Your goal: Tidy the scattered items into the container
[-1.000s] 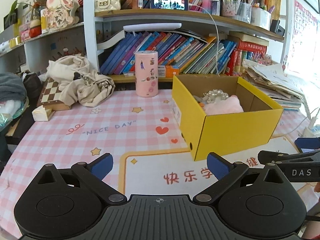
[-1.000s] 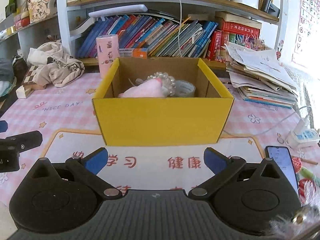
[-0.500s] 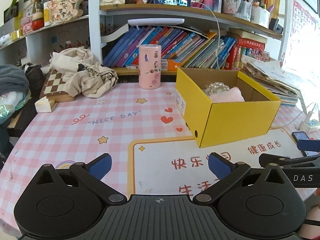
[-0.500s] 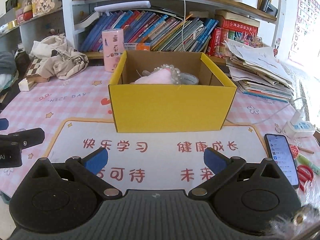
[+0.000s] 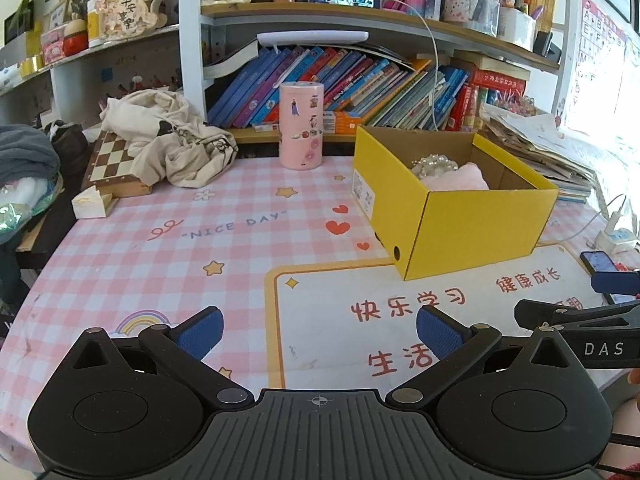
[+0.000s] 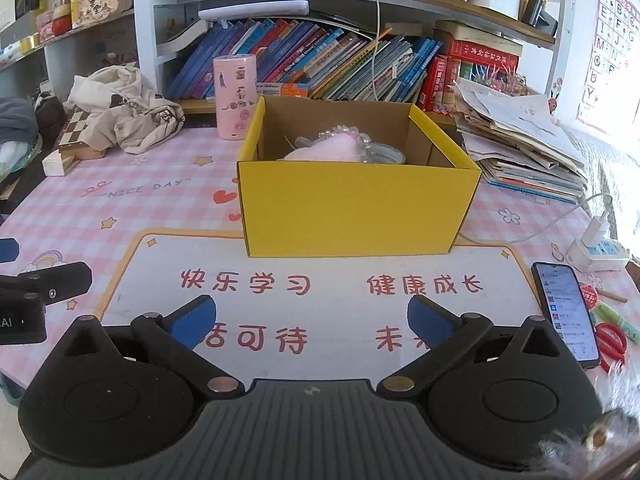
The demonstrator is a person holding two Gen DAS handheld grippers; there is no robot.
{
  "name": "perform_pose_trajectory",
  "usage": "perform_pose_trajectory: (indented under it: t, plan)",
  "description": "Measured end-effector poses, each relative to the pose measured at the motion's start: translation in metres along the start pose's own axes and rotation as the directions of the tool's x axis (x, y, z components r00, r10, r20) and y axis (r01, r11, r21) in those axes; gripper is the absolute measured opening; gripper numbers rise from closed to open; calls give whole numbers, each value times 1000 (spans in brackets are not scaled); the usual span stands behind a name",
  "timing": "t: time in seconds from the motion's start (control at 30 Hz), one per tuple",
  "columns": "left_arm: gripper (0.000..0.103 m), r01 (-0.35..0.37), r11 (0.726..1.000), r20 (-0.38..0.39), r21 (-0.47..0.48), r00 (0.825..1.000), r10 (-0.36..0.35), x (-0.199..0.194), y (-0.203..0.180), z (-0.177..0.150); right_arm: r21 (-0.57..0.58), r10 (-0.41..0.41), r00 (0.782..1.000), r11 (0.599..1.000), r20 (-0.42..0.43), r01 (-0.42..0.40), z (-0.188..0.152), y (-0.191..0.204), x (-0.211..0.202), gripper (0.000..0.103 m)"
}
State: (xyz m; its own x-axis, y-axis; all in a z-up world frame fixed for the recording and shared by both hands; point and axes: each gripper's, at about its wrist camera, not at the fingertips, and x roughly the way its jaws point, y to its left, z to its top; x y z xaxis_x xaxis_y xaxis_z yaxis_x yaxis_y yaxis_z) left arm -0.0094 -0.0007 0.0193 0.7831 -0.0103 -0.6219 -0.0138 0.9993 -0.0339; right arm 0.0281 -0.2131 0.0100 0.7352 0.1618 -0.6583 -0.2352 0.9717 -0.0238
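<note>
A yellow cardboard box (image 6: 356, 208) stands on the pink checked table, also seen at the right in the left wrist view as the box (image 5: 472, 232). Inside it lie a pink soft item (image 6: 324, 150), a pearl string (image 6: 360, 142) and a roll of tape (image 6: 386, 154). My left gripper (image 5: 318, 334) is open and empty, low over the near table edge, well short of the box. My right gripper (image 6: 310, 320) is also open and empty, over the white mat in front of the box. The right gripper's side (image 5: 580, 320) shows in the left view.
A phone (image 6: 566, 312), red scissors (image 6: 610, 340) and a power strip (image 6: 600, 254) lie at the right. A pink canister (image 5: 300, 126), a cloth heap (image 5: 168, 140) on a chessboard, and a paper stack (image 6: 520, 148) border the back, under bookshelves.
Both grippers have drawn back from the box toward the near table edge, so the box looks smaller and more of the mat shows. Both stay open and empty.
</note>
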Motion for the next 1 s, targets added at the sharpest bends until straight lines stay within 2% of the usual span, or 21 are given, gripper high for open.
perform_pose_trajectory:
  t: [1.0]
  plan:
    - [103, 15, 1000, -14, 3, 1000, -15, 0, 5, -3, -21, 10, 1000, 1000, -4, -10, -1, 3, 1, 103]
